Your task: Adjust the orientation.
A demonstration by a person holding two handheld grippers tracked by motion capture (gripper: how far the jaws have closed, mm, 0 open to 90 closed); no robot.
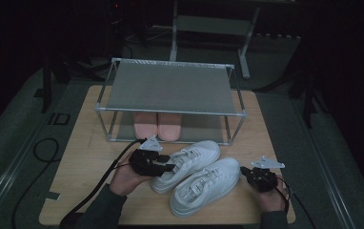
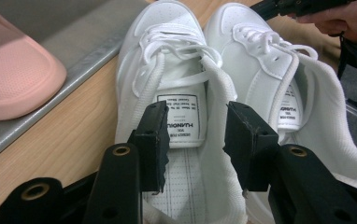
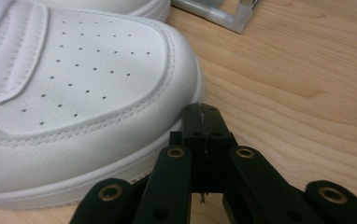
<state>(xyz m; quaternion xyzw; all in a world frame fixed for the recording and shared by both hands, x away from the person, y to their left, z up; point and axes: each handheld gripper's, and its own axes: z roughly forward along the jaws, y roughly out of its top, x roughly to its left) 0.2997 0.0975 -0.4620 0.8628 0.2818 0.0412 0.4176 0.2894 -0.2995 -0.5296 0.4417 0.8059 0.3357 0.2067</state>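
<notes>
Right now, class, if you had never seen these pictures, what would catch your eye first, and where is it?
The pair of white sneakers stands out, side by side at the front of the wooden table. The left gripper has its open jaws astride the heel opening of one sneaker, while the right gripper, jaws shut, sits at the toe of the other. Behind them, pink slippers lie on the lower shelf of a grey rack.

I read "HUANQIU" upside down on the left sneaker's tongue label (image 2: 178,120) (smaller lines stay illegible).
</notes>
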